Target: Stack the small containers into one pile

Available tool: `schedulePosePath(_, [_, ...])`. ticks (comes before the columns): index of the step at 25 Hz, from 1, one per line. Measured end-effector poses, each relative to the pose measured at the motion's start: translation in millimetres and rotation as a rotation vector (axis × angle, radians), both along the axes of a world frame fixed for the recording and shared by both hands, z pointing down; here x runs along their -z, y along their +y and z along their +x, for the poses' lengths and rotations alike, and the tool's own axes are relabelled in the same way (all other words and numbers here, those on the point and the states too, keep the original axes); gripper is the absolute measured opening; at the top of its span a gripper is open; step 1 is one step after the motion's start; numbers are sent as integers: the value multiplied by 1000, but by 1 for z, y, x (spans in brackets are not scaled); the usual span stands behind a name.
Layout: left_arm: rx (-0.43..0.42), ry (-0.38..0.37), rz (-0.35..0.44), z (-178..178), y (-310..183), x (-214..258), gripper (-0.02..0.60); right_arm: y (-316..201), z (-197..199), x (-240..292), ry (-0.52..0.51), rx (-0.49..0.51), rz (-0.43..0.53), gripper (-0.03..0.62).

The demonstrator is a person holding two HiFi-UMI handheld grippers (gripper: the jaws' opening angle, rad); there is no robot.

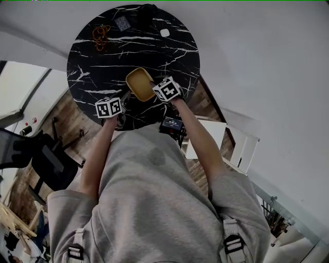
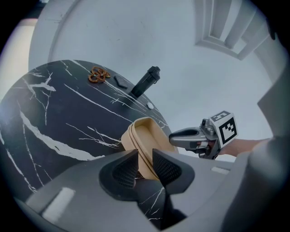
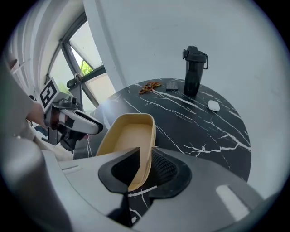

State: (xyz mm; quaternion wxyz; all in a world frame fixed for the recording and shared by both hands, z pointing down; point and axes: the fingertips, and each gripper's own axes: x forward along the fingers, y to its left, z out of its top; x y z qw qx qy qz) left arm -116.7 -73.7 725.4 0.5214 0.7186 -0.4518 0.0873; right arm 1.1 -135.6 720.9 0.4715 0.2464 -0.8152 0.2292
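The tan container (image 1: 140,83) is a shallow, rounded-rectangle tub of matte beige. It lies at the edge of the round black marble tabletop (image 1: 128,56) directly across from the black bottle (image 1: 149,9), on the person's side. Its open face shows only its own smooth tan floor and walls. In the left gripper view the container (image 2: 147,136) stands steeply tilted and a double line runs round its rim. Whether that is one shell nested in another or a single lipped rim cannot be told, nor whether its lower edge touches the tabletop (image 2: 54,118).

The left gripper (image 2: 145,158) has its fingers clamped on the container's rim, and the wall fills the gap between the two ribbed pads. The right gripper (image 3: 145,158) stands with one finger inside the container (image 3: 129,136) and the other outside its wall. Its fingers are apart and not pressing. In the head view the left gripper (image 1: 125,100) and the right gripper (image 1: 154,88) meet the container from its two sides. Each shows in the other's view, the right gripper (image 2: 179,135) and the left gripper (image 3: 93,127).

The bottle (image 3: 193,70) stands upright on the tabletop (image 3: 204,122). A small dark flat object (image 3: 172,85) lies just beside the bottle, and brown twisted pieces (image 3: 149,87) lie a little beyond it. A small white object (image 3: 213,106) lies near the bottle on its other side, toward the container.
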Motion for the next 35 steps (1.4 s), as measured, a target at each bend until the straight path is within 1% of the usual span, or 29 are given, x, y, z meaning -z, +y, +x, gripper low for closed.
schedulePosePath(1, [-3,0,-2,1,0,-1,97,-2,0,-1,8,4,6,94])
schedulePosePath(3, [-11,1,-7,5,1,-2,98,-6,3,-8,12,-28,-16,98])
schedulePosePath(6, [-28,32,-23,15,3,-5,100,-2,9,-28,-8,-91,-109,127])
schedulePosePath(8, [-29,67,-39,20,5,-7,100,10,10,-40,-21,-105,-184,130])
schedulePosePath(9, [-25,70,-43,20,4,-8,100,19,8,-43,-18,-80,-211,104])
schedulePosePath(10, [-19,57,-43,16,4,-10,100,30,4,-44,-9,-24,-230,85])
schedulePosePath(12, [-15,14,-39,6,6,-11,106,53,-4,-42,10,108,-248,140])
schedulePosePath(13, [-21,9,-37,1,10,-10,106,59,-5,-40,10,139,-251,147])
schedulePosePath(14, [-31,14,-34,-3,15,-9,110,61,-5,-39,-3,136,-253,143])
schedulePosePath(16, [-45,23,-23,-15,23,-7,114,56,-5,-39,-57,72,-262,140])
schedulePosePath(19, [-30,15,-23,-37,28,-13,118,47,-7,-42,-112,0,-282,139])
schedulePosePath(21, [-27,46,-51,-36,30,-20,118,49,-10,-47,-106,-14,-289,104])
schedulePosePath(23, [-59,70,-75,-24,34,-25,118,51,-14,-49,-83,-29,-282,73])
schedulePosePath(24, [-79,70,-80,-18,35,-26,112,51,-16,-49,-69,-40,-276,61])
schedulePosePath(25, [-94,62,-79,-15,36,-26,53,50,-18,-47,-55,-51,-268,54])
schedulePosePath(26, [-99,47,-72,-14,35,-23,0,49,-19,-44,-44,-58,-259,52])
schedulePosePath(28, [-95,28,-38,-14,29,-8,-3,44,-19,-32,-41,-69,-241,51])
schedulePosePath(30, [-102,45,33,-11,20,16,-3,37,-14,-19,-64,-99,-239,46])
schedulePosePath(32, [-95,67,120,-12,10,41,-3,28,-12,-7,-119,-165,-259,41])
schedulePosePath(35, [-50,36,235,-23,-3,71,-2,3,-13,12,-240,-313,-282,54])
